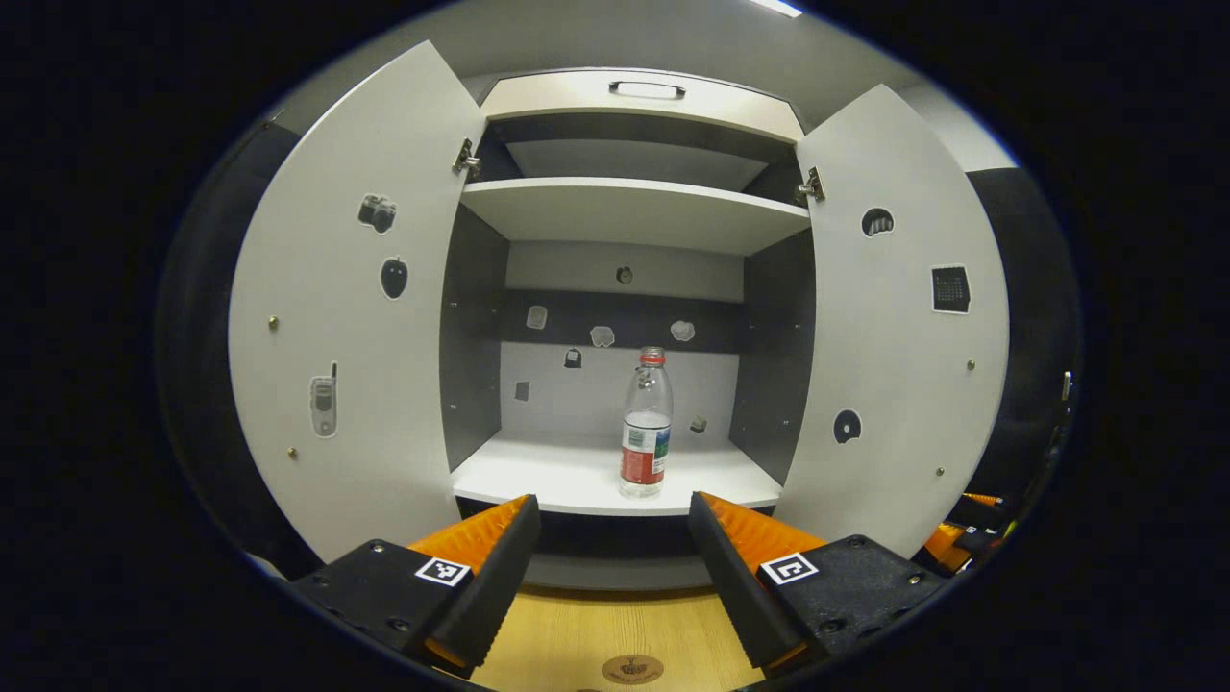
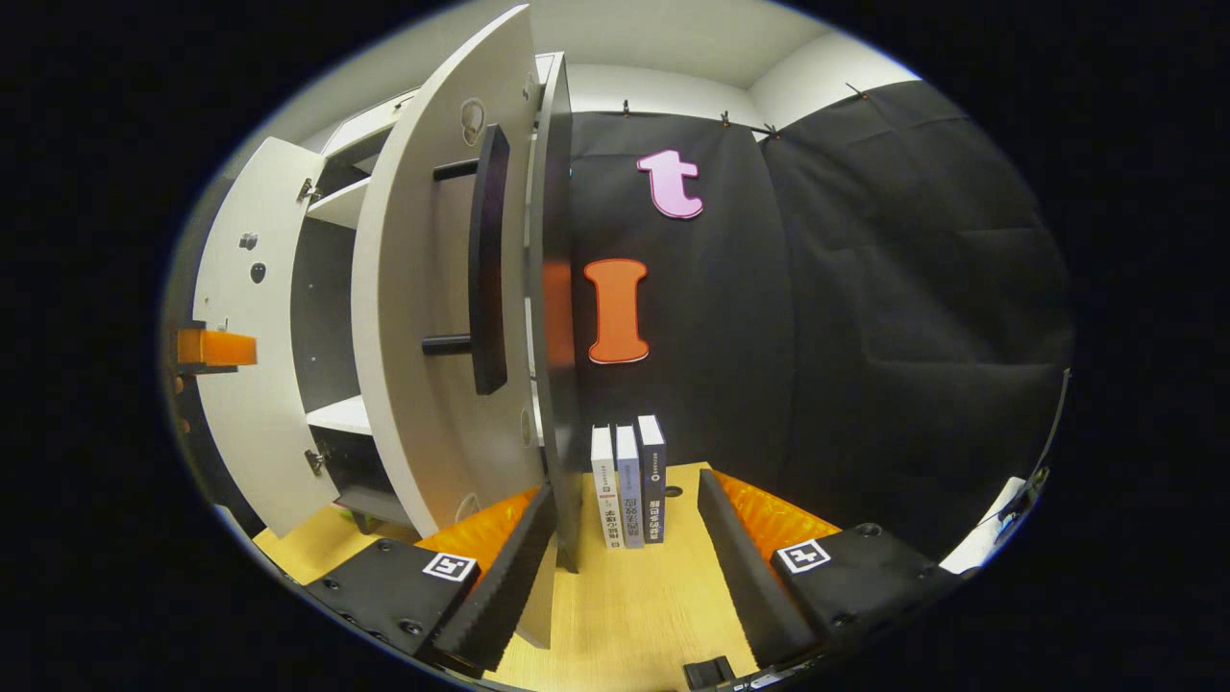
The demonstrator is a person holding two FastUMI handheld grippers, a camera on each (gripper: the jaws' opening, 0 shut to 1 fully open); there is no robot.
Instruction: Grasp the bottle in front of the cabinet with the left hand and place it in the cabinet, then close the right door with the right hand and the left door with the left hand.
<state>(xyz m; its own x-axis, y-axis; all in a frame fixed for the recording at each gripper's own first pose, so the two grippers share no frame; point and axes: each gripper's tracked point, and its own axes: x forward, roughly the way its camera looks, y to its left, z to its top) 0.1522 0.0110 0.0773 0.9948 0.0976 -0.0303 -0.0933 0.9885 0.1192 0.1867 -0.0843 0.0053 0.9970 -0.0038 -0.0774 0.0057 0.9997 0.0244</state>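
Observation:
A clear plastic bottle (image 1: pixel 646 423) with a red cap and red label stands upright on the cabinet's lower shelf (image 1: pixel 538 476), near its front edge. Both white doors hang open: the left door (image 1: pixel 346 308) and the right door (image 1: pixel 898 327). My left gripper (image 1: pixel 615 514) is open just short of the shelf, with the bottle beyond its fingertips and untouched. In the right gripper view, the right door (image 2: pixel 423 317) shows its outer face and black bar handle (image 2: pixel 488 259). My right gripper (image 2: pixel 625 490) is open, its left finger (image 2: pixel 509 567) close beside that door's free edge.
Three books (image 2: pixel 629 485) stand upright on the wooden table (image 2: pixel 634 605) against the black cloth wall, ahead of the right gripper. An upper shelf (image 1: pixel 634 207) and a drawer with a handle (image 1: pixel 646 89) sit above. The other gripper (image 2: pixel 216 348) shows far left by the left door.

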